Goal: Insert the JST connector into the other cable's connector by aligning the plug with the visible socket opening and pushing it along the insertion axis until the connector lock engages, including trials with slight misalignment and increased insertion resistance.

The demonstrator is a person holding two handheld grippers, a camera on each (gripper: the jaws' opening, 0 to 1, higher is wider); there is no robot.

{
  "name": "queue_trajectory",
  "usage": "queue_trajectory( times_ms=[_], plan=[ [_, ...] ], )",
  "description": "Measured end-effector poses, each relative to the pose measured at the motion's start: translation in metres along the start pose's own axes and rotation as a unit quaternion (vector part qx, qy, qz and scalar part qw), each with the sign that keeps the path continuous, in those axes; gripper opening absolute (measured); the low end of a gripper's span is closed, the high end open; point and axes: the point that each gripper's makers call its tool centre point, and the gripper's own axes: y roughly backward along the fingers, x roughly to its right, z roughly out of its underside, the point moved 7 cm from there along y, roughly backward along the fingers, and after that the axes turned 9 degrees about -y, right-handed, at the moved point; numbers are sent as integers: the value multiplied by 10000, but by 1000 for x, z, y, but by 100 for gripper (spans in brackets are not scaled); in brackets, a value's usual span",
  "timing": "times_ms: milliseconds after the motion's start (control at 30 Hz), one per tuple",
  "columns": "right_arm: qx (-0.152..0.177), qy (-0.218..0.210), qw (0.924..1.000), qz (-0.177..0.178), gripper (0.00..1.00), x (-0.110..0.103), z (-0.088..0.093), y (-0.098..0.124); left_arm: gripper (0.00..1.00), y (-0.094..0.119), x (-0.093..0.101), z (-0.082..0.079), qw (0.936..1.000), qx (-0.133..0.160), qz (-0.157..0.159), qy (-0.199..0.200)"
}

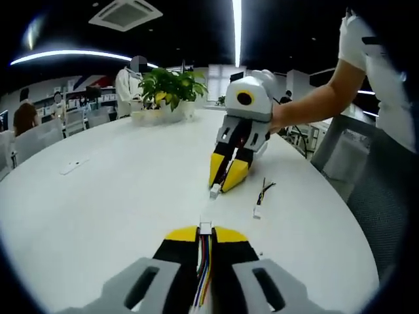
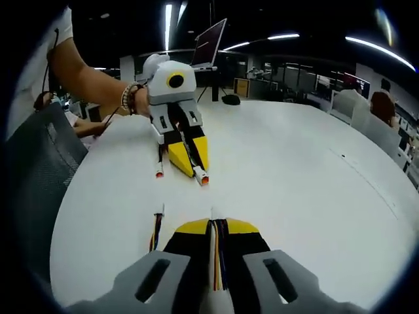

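The mating is not yet done: the two connectors are well apart, so alignment, the push and the lock click are all left, as I judge it. In the left gripper view, the left tool (image 1: 205,234) is closed narrow on a cable with coloured wires (image 1: 205,268), its small white connector (image 1: 205,228) poking out past the yellow tips and facing across the white desk (image 1: 118,196). Further along the desk, toward the potted plant (image 1: 169,88), the right tool (image 1: 228,176) points down at the desk, pinching the other cable, whose white connector (image 1: 215,191) hangs just at its tips. A spare cable (image 1: 262,196) lies on the desk just right of that tool. In the right gripper view, the right tool (image 2: 216,226) is likewise clamped on striped wires (image 2: 218,258).
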Motion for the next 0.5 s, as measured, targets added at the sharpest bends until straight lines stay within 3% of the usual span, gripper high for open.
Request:
queue_trajectory(
  times_ms=[133, 500],
  plan=[
    [25, 179, 9998, -61, 4, -4, -4, 4, 1, 3, 2, -2, 10000, -81, -43, -31],
    [-11, 338, 9993, -169, 4, -13, -11, 10, 1, 7, 14, -8, 9988, -268, 204, -359]
  ],
)
